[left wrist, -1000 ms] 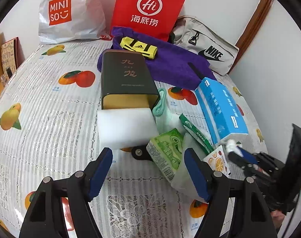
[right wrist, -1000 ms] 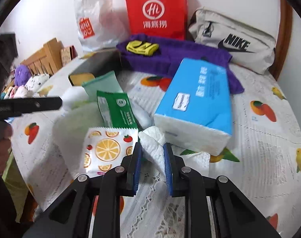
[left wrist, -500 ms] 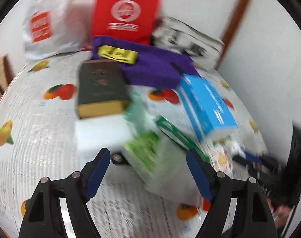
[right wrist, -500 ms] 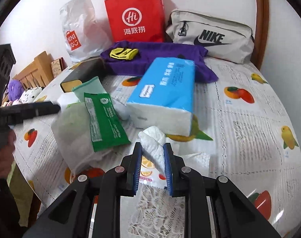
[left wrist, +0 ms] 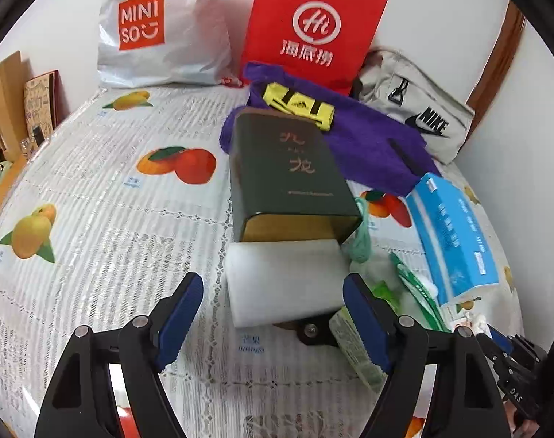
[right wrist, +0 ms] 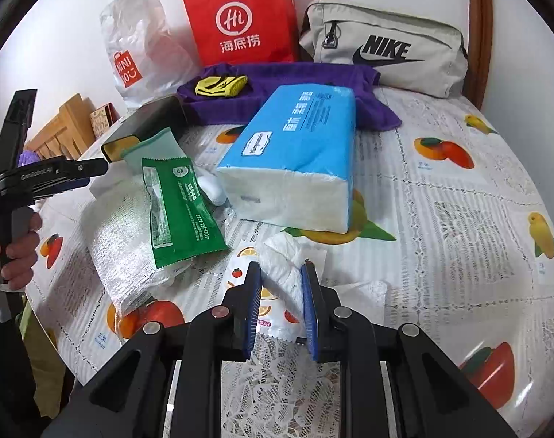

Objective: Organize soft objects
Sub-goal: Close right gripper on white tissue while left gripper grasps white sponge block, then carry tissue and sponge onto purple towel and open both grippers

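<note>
A white foam block (left wrist: 287, 281) lies at the mouth of a dark green box (left wrist: 291, 171) on the fruit-print tablecloth. My left gripper (left wrist: 273, 292) is open, its blue pads to either side of the block's near end and not pressing on it. A light green pack (left wrist: 353, 339) sits partly behind the right finger. My right gripper (right wrist: 280, 281) is shut on a crumpled white tissue (right wrist: 280, 262), above an orange-print packet (right wrist: 240, 266). Close by lie a blue tissue pack (right wrist: 295, 153), a green wipes pack (right wrist: 178, 204) and a white mesh bag (right wrist: 123, 233).
At the back, a purple towel (left wrist: 368, 142) carries a yellow rolled item (left wrist: 298, 106), with a red paper bag (left wrist: 309, 25), a white Miniso bag (left wrist: 156, 33) and a grey Nike pouch (right wrist: 382, 47) against the wall. A person's hand (right wrist: 18, 244) holds the left gripper at the table's left edge.
My left gripper has shifted left, from over the light green pack to the foam block. My right gripper, still holding the tissue, drew back from the blue pack; the orange-print packet now lies under it.
</note>
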### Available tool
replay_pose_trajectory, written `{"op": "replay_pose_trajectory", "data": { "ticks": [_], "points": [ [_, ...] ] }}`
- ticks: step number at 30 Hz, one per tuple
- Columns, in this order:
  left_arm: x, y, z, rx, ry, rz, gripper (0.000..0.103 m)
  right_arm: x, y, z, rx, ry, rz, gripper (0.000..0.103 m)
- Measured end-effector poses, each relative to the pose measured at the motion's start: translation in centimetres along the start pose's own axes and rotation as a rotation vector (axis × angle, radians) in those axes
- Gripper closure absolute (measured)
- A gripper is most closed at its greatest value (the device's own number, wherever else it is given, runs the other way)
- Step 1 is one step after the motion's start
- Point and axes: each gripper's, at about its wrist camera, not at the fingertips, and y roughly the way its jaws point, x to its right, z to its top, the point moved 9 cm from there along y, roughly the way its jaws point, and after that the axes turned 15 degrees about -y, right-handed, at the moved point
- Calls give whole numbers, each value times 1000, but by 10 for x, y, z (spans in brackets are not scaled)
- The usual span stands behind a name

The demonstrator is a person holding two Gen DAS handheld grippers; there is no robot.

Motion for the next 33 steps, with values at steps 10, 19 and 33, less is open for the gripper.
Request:
{"op": "replay_pose_trajectory", "data": {
  "ticks": [10,19,33],
  "points": [
    [17,31,-11,-57,89,74,12,-3,9,-1,-20,-10,3,81],
    [4,19,-13,-50,77,43,20,-4,7,-1,-24,-15,-2,81],
    [-18,-20,-9,-29,31,-2,20,5,-10,6,5,18,-23,81]
  ]
}}
